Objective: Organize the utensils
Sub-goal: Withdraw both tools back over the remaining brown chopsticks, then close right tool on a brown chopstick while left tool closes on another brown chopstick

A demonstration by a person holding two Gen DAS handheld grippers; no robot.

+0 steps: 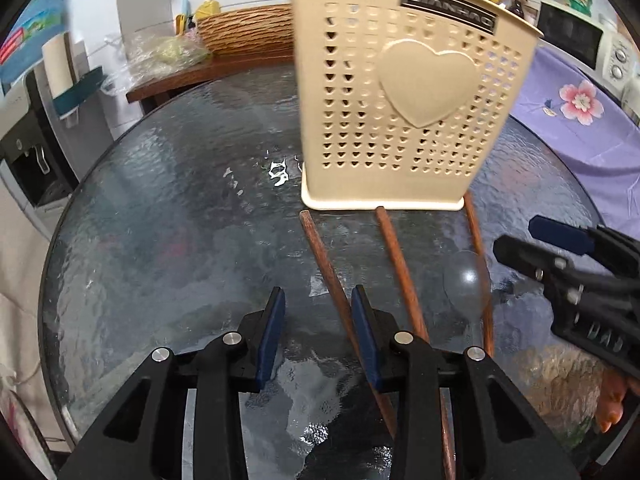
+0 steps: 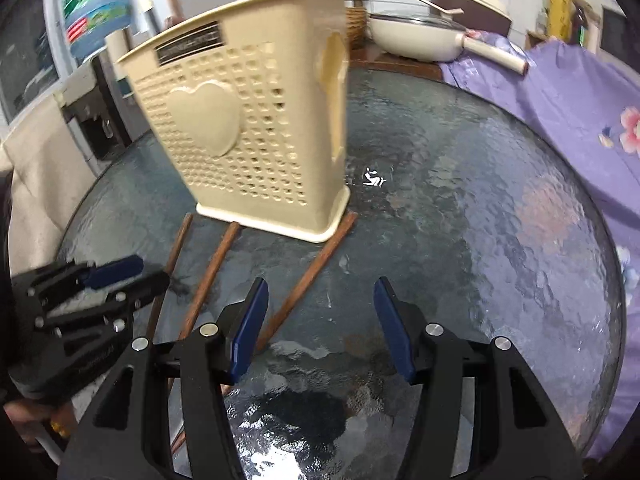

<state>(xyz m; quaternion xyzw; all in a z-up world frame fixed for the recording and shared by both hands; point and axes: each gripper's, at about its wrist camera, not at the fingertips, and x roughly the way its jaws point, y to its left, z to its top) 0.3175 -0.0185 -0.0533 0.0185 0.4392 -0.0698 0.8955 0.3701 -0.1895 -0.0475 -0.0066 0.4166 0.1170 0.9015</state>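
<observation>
Round textured-glass table (image 1: 160, 200) in a kitchen corner, purple cloth (image 2: 560, 92) off to the right side, wicker basket (image 1: 248, 32) at the back. Cream perforated utensil holder (image 1: 404, 104) stands upright mid-table w/ three brown chopsticks (image 1: 396, 256) lying flat in front, far tips touching or just under its base; a clear plastic spoon (image 1: 468, 284) rests between the middle and right sticks. Left hand-held gripper (image 1: 318, 340) is low over the table, jaws partly open, nothing held, its right pad beside the leftmost stick. Right hand-held gripper (image 2: 320, 324) is wide open, empty, near the rightmost stick. Step looks like the first pick-up, nothing in the holder yet as far as visible. To do it well: straddle one stick only, approx mid-length, close square across it so it doesn't roll on the slick glass, then tip it vertical before dropping in.
</observation>
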